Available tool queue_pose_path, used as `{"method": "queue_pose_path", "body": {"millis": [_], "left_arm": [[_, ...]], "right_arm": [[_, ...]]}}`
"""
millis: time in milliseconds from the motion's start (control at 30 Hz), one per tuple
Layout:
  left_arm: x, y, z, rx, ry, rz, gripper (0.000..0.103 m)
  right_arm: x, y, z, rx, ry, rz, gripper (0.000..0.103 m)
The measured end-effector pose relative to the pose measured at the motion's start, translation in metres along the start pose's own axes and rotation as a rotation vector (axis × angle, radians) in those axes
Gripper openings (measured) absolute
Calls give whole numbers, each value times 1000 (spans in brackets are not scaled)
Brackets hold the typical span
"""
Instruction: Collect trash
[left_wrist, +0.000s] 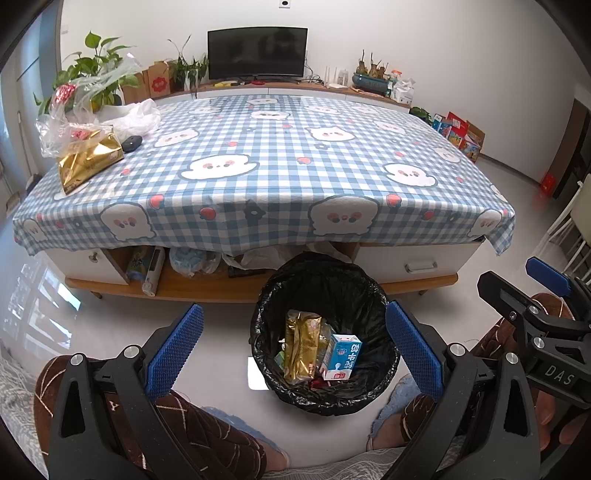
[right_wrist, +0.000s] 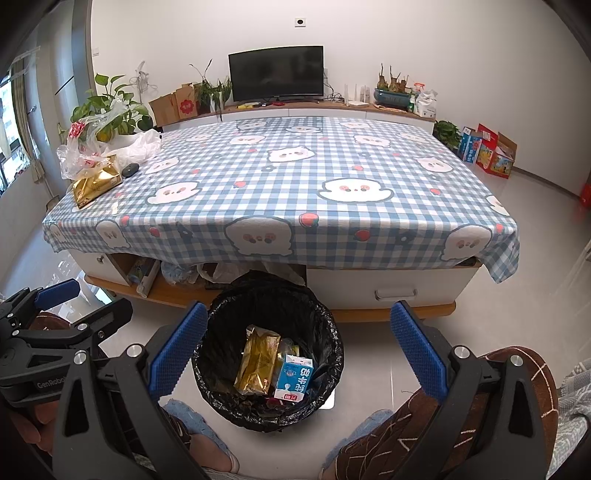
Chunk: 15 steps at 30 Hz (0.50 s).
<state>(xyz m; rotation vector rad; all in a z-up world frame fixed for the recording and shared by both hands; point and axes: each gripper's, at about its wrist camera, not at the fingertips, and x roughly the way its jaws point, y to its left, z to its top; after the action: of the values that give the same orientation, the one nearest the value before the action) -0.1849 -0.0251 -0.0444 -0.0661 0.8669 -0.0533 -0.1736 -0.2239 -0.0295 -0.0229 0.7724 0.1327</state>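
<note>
The checked tablecloth (left_wrist: 277, 155) lies bare across centre and right of the frame, while plastic bags (left_wrist: 92, 107) crowd its upper left corner.

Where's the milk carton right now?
The milk carton lies inside the black-lined bin, right of the gold wrapper, on the floor before the table.

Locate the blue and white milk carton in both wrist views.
Left wrist: milk carton lies in the black-lined bin, lower centre, right of the gold packet.
Right wrist: milk carton in the same bin, left of centre.
Shared landmark: the gold packet beside it.
</note>
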Motion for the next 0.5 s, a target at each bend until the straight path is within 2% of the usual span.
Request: {"method": "queue_pose_path", "body": {"millis": [500], "left_arm": [[0, 0, 0, -2, -4, -2, 97]], "right_arm": [[2, 1, -1, -4, 2, -1, 95]]}}
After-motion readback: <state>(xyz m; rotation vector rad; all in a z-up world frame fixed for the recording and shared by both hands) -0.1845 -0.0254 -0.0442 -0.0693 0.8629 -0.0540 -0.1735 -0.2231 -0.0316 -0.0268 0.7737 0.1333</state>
